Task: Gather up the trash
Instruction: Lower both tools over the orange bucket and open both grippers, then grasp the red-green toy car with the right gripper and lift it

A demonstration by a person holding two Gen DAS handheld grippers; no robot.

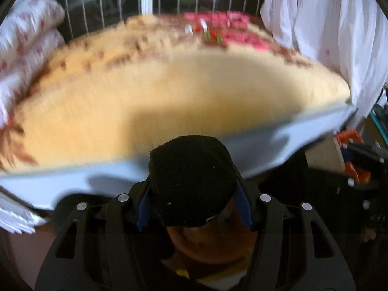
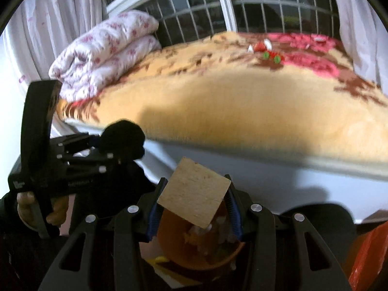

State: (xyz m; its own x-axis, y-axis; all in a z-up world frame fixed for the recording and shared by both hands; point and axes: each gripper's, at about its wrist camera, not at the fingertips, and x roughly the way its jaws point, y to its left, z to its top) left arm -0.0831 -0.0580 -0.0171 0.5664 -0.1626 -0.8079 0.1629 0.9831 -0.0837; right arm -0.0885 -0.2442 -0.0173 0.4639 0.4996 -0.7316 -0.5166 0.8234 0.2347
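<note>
My left gripper [image 1: 194, 189] is shut on a black fuzzy wad [image 1: 191, 179] and holds it above an orange bin [image 1: 213, 245]. The same gripper with the black wad [image 2: 123, 138] shows at the left of the right wrist view. My right gripper [image 2: 194, 201] is shut on a square wooden piece [image 2: 194, 194], tilted, held over the orange bin [image 2: 194, 247], which has scraps inside.
A bed with a yellow and red blanket [image 2: 242, 101] fills the space ahead, with its pale side panel [image 2: 266, 177] close. A folded floral quilt [image 2: 104, 51] lies at the bed's left. Small red and green items [image 2: 266, 51] lie far on the bed. White curtains [image 1: 327, 36] hang right.
</note>
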